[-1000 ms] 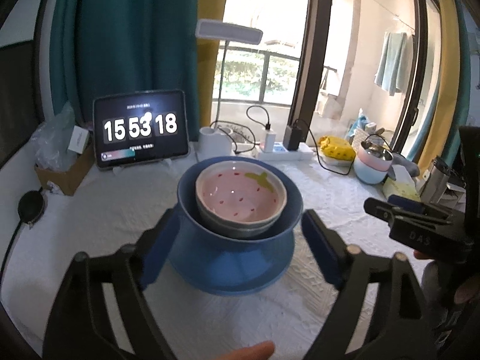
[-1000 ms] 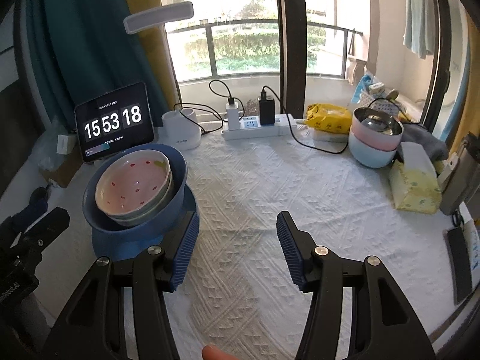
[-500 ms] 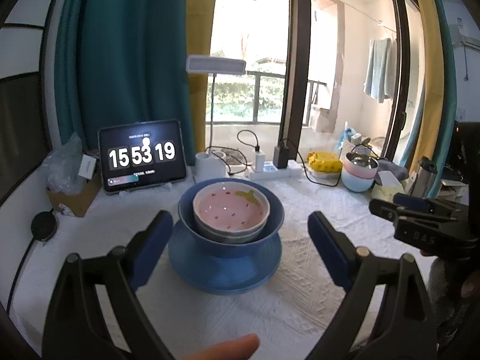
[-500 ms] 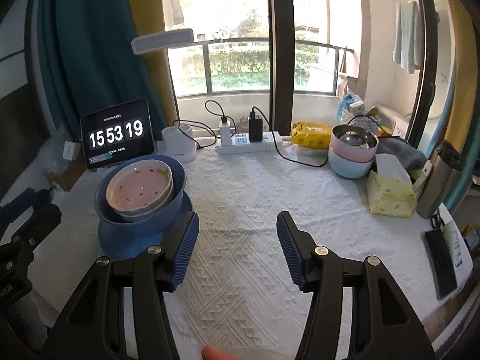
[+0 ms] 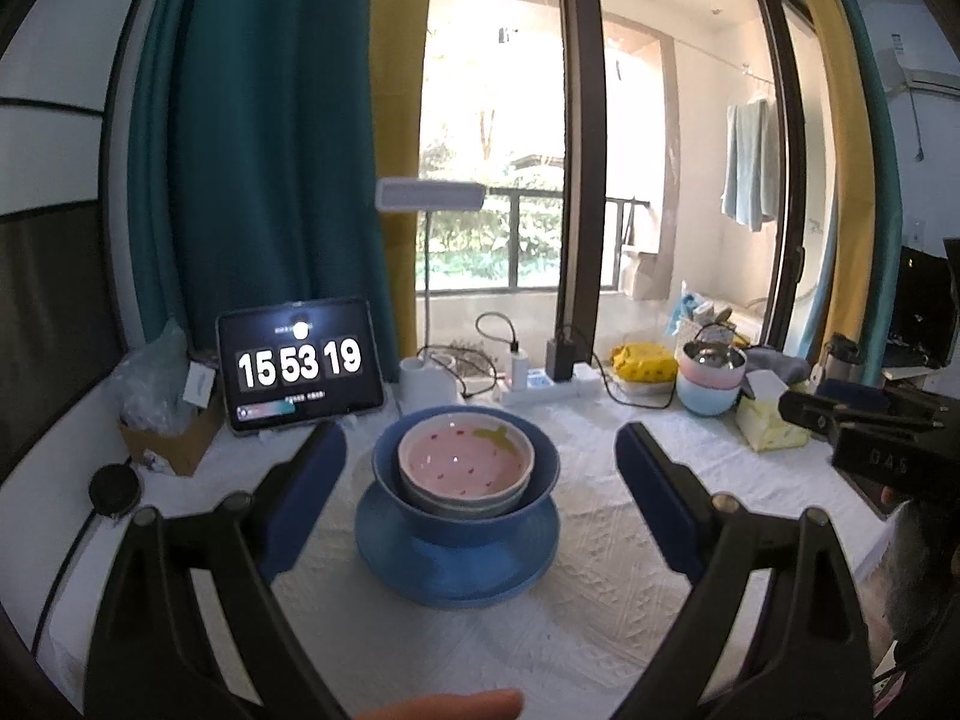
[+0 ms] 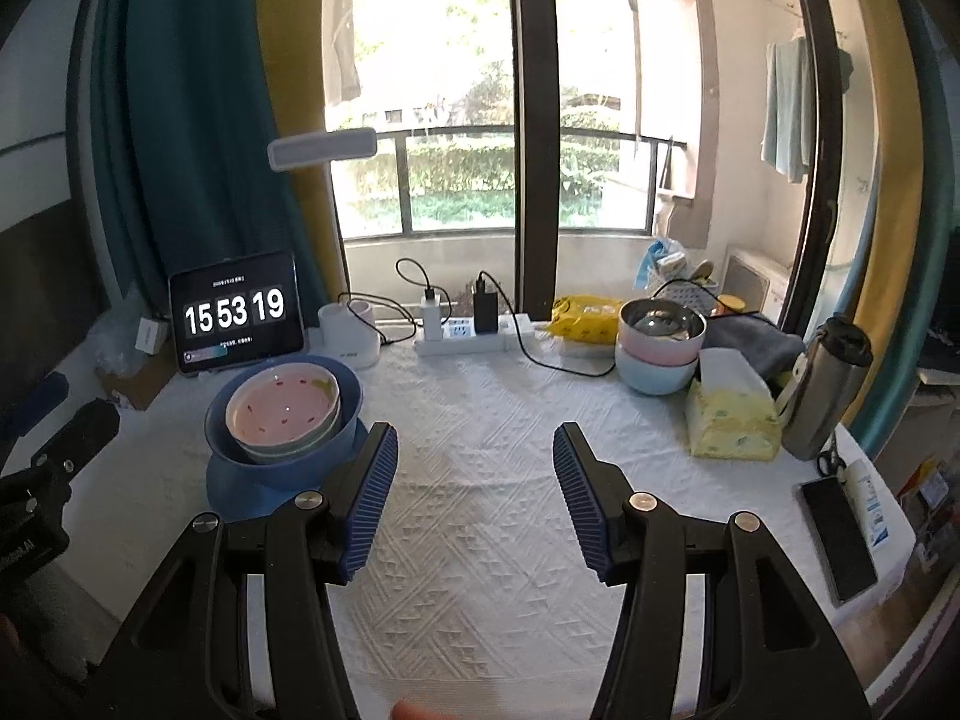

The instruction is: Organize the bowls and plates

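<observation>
Tablet clock (image 5: 300, 365): far left at the back of the table, leaning upright; I keep clear of it.

Left gripper (image 5: 480, 468): released, jaws spread wide, nothing between the pads. From its camera the stack sits centred in the gap but apart from both fingers.

Blue plate (image 5: 420, 564): flat on the white tablecloth (image 6: 480, 510), bottom of the stack, on the left half of the table.

Blue bowl (image 5: 540, 480): seated on the plate, upright.

Strawberry bowl (image 5: 465, 461): pink inside with a green leaf mark, nested in the blue bowl; a pale bowl rim shows just under it, so I judge at least two small bowls are nested there.

Step in hand: I read the stacking as finished. To do it well I would draw both tools straight back and level, jaws left wide, so no pad clips the blue rim and tips the nest.

Right gripper (image 6: 474, 480): also released and empty, over bare cloth just right of the stack.

Pink and pale-blue bowls (image 6: 657, 354): far right back, beside the tissue box (image 6: 732, 420); I cannot tell whether they belong to the job.
</observation>
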Tool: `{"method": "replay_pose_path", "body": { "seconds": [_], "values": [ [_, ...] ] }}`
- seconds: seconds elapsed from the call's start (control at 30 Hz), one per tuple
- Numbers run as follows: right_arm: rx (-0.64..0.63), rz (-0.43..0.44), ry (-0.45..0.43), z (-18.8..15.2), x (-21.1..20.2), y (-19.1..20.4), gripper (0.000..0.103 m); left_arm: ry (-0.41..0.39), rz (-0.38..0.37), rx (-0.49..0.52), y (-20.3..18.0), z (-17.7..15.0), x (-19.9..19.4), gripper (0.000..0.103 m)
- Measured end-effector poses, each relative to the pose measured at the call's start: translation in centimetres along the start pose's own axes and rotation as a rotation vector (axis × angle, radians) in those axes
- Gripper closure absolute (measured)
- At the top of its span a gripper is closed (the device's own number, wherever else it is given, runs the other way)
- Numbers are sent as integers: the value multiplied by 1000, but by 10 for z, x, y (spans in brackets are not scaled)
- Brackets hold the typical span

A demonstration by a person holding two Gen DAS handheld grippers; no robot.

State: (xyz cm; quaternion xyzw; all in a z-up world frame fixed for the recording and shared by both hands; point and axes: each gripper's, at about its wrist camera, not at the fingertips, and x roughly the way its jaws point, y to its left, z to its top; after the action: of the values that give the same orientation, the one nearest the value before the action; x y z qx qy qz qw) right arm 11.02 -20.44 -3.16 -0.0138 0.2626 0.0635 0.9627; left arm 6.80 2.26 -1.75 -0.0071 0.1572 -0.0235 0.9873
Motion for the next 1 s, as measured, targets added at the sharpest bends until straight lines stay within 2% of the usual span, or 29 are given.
{"method": "replay_pose_path", "body": {
  "seconds": [0.33, 0.67, 1.0],
  "values": [
    [15, -8, -80, 11, -31, -7, 46, -63, -10, -3, 1, 14, -21, 11],
    [11, -55, -149, 18, -50, -10, 46, -115, -22, -20, 5, 22, -35, 11],
    [7, -53, -133, 18, -48, -9, 46, -110, -18, -27, 9, 20, -34, 11]
  ]
}}
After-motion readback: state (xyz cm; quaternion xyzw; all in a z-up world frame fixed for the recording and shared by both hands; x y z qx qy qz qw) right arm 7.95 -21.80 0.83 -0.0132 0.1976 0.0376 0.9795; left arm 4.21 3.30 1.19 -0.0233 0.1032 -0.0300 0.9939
